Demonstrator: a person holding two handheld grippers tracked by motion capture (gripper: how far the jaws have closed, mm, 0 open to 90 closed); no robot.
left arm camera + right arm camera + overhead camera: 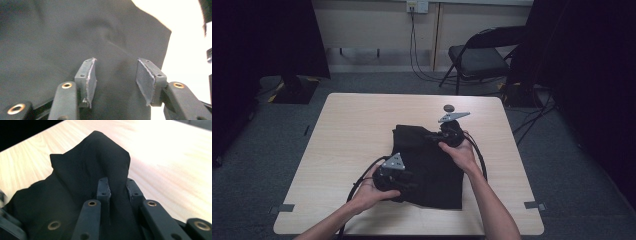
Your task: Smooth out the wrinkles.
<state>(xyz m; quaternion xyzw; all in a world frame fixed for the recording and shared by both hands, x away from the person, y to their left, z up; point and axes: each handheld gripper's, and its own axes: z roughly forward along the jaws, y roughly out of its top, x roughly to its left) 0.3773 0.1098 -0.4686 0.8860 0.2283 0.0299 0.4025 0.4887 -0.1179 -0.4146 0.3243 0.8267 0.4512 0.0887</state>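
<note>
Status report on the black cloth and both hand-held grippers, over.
Right hand-held gripper shut on black cloth, fold pinched and raised. Left hand-held gripper open over cloth, pads apart. Table around it unobstructed.

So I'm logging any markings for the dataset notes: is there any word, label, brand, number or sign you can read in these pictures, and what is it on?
None can be read.
The black cloth shows no tag or print in any view.
The grey plates on the left gripper and the right gripper are blank.
The wall socket is too small and blurred to read.
The table bears no text.
</note>
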